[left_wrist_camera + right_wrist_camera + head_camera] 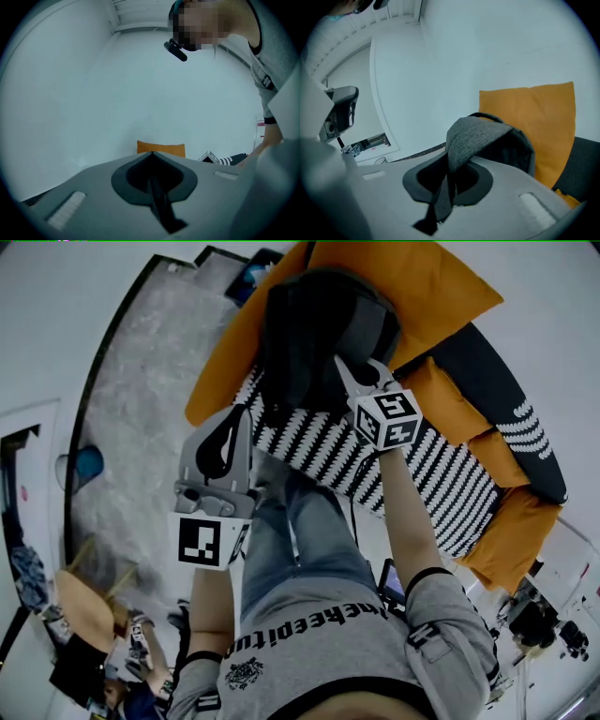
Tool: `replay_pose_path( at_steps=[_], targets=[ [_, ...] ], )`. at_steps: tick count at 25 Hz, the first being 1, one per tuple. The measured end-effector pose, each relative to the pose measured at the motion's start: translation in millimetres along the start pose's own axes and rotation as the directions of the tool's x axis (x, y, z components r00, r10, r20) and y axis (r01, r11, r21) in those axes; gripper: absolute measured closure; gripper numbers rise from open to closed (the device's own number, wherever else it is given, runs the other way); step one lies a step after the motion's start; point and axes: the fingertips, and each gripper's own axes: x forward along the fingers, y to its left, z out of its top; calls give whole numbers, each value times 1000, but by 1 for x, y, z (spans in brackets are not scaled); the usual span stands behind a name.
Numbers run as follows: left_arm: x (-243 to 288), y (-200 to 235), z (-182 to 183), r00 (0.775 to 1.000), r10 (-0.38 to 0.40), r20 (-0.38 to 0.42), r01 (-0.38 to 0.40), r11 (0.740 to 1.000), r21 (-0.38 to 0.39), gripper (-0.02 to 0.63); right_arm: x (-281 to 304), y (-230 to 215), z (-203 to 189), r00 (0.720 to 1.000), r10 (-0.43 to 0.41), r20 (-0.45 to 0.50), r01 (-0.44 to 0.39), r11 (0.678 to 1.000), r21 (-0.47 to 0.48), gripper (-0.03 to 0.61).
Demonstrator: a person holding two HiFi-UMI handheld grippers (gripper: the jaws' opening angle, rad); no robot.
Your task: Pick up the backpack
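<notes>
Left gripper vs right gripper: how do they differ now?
Grip: left gripper has fingers closed on nothing; right gripper pinches the grey strap of the backpack.
Place: left gripper sits short of the sofa, over the person's leg; right gripper reaches over the sofa to the backpack.
Shared: both shut.

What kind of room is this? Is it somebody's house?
Most likely a living room or lounge, though I can't be sure it's a home. There is a sofa with a black-and-white striped cover, big orange cushions along its back, and a grey rug on the floor beside it.
</notes>
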Motion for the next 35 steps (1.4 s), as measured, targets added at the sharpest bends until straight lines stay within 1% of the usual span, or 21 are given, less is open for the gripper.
replay_pose_path(
  at_steps=[5, 9, 15, 19, 23, 30, 35],
  targets=[
    [-22, -6, 14, 1000, -6, 19, 5, 1000, 13, 594, -29, 15, 32, 996, -32, 87, 33, 999, -14, 549],
    [-36, -10, 29, 999, -12, 52, 11, 999, 32, 594, -47, 29, 62, 988, -46, 148, 53, 998, -42, 552],
    [-55, -16, 57, 994, -32, 102, 25, 997, 70, 594, -79, 44, 93, 976, -79, 203, 94, 993, -67, 552],
    [-71, -10, 73, 991, -27, 133, 16, 997, 78, 594, -94, 66, 101, 974, -80, 211, 103, 990, -96, 551],
    [-81, -10, 85, 990, -33, 139, 17, 993, 116, 594, -110, 90, 107, 971, -73, 227, 102, 987, -123, 551],
    [-101, -6, 104, 985, -36, 171, 12, 990, 140, 594, -127, 139, 109, 972, -33, 233, 73, 984, -166, 551],
    [-108, -9, 112, 980, -59, 189, 31, 988, 149, 594, -146, 155, 115, 966, -51, 254, 99, 979, -181, 551]
  ],
)
